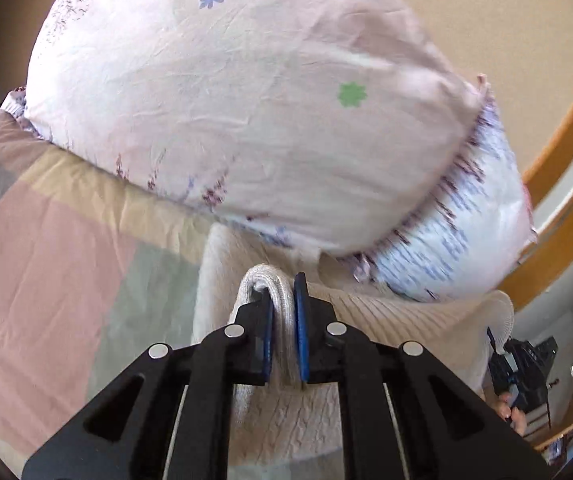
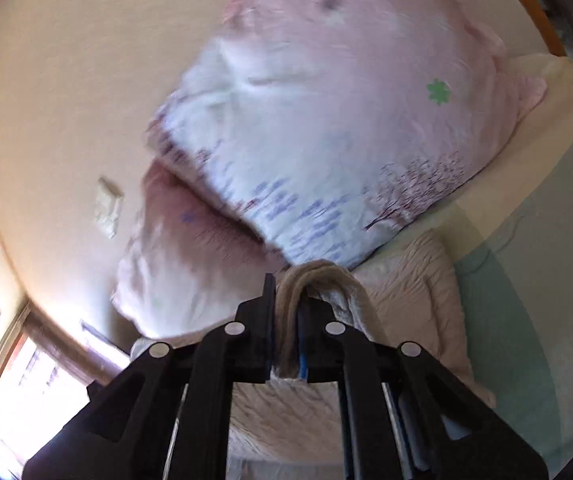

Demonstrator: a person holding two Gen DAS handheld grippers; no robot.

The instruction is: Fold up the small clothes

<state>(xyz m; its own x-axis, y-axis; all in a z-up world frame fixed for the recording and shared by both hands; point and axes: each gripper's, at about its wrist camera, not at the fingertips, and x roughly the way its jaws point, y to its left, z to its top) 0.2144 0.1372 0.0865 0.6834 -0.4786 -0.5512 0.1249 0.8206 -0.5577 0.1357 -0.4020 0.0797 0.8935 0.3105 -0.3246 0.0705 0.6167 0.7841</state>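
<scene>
A cream ribbed knit garment lies spread on the bed below the pillows. My left gripper is shut on a bunched fold of its edge, which loops over the left finger. My right gripper is shut on another bunched fold of the same garment, which loops over the right finger. The right gripper also shows in the left wrist view at the garment's far right edge, held by a hand.
A large pink-white floral pillow leans behind the garment, on a second one. The bedspread has pastel patches. A beige wall and wooden bed frame stand behind. A window is at the lower left.
</scene>
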